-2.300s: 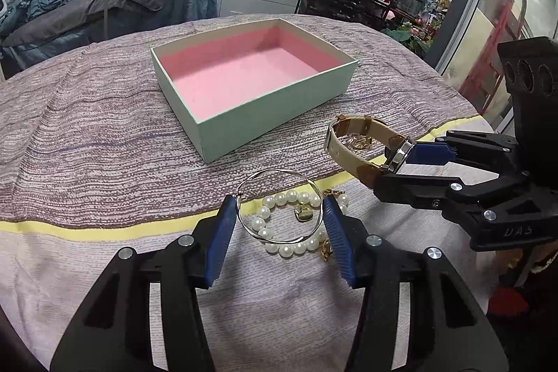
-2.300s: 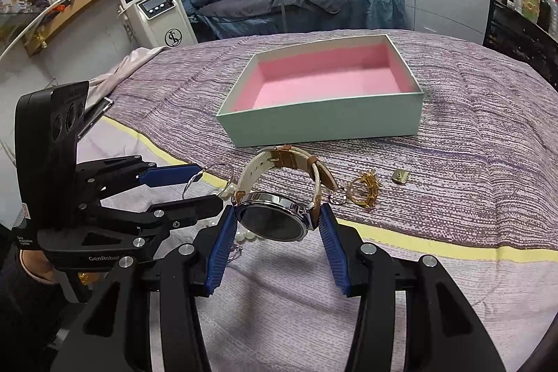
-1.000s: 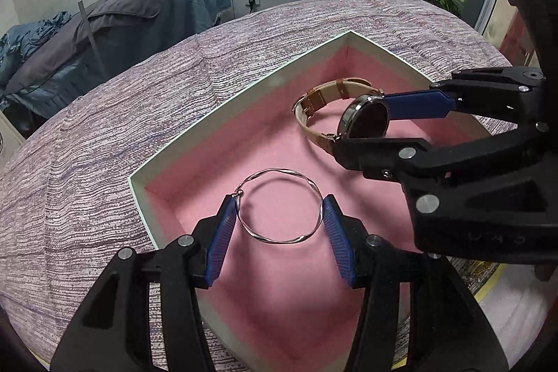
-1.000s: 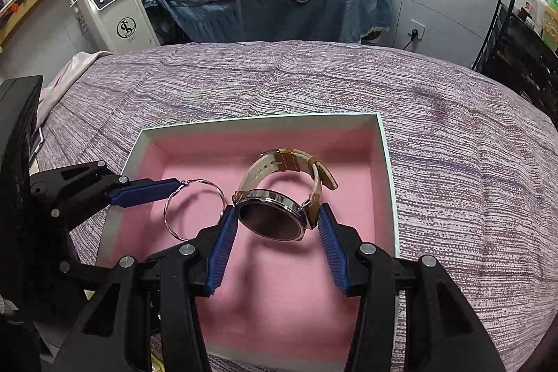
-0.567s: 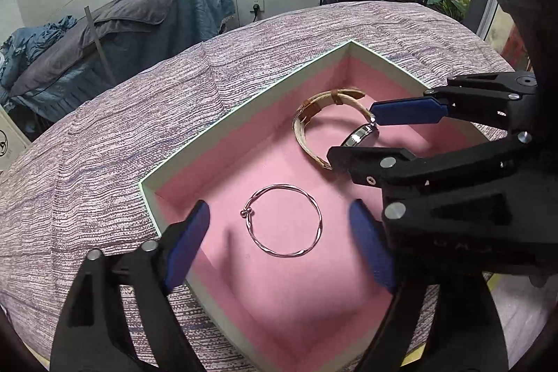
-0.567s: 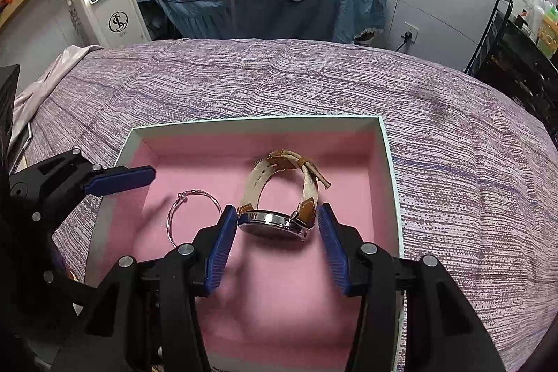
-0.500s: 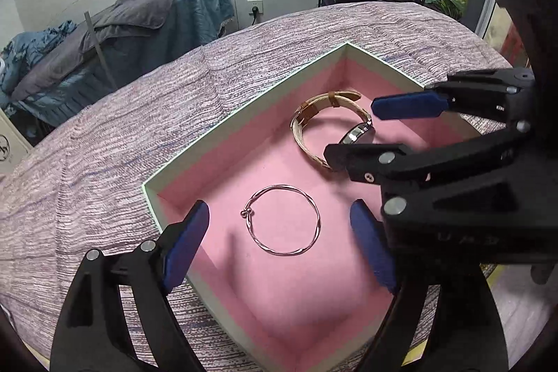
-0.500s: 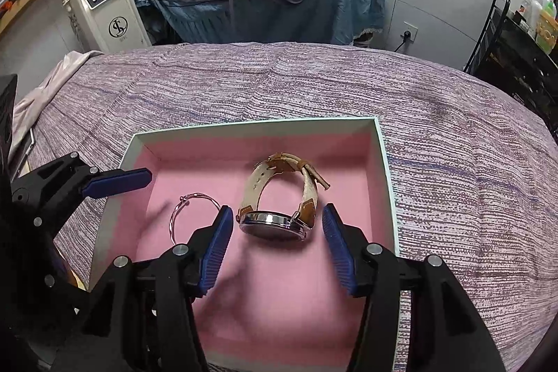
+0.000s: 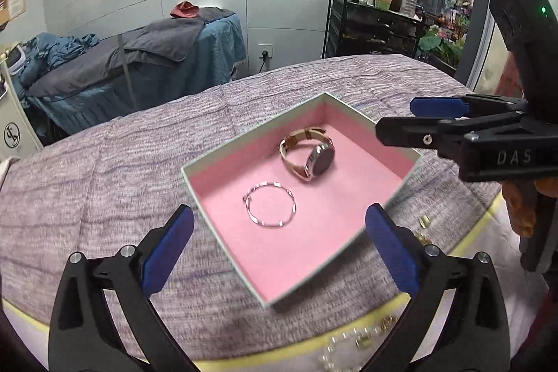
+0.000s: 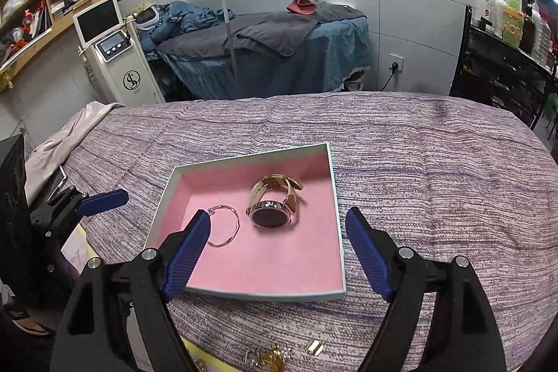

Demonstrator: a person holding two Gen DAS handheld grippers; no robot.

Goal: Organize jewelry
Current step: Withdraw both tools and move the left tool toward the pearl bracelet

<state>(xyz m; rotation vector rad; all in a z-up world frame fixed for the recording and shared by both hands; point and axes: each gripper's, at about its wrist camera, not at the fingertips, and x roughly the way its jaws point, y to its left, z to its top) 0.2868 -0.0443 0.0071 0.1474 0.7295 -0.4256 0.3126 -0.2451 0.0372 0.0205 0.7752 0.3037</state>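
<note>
Jewelry left outside the box looked like the business in hand: the pearl strand (image 9: 343, 342) and small gold pieces (image 10: 270, 356) lay on the cloth-covered desk (image 10: 436, 169) just in front of the box (image 10: 244, 291), near its front wall. To do that pick well, I would judge it best to come down low and straight over one piece at a time, close on a firm part such as a clasp or charm (beads roll), and lift clear of the wall before crossing it. The left gripper (image 9: 279, 248) hung with fingers spread wide and held nothing; the right gripper (image 10: 279, 255) was likewise fully spread and empty. Inside the box, on pink lining, the silver bangle (image 9: 270, 204) lay flat between and beyond the left fingers, apart from them, and the watch (image 10: 273, 206) stood on edge just beside it, ahead of the right fingers.
</note>
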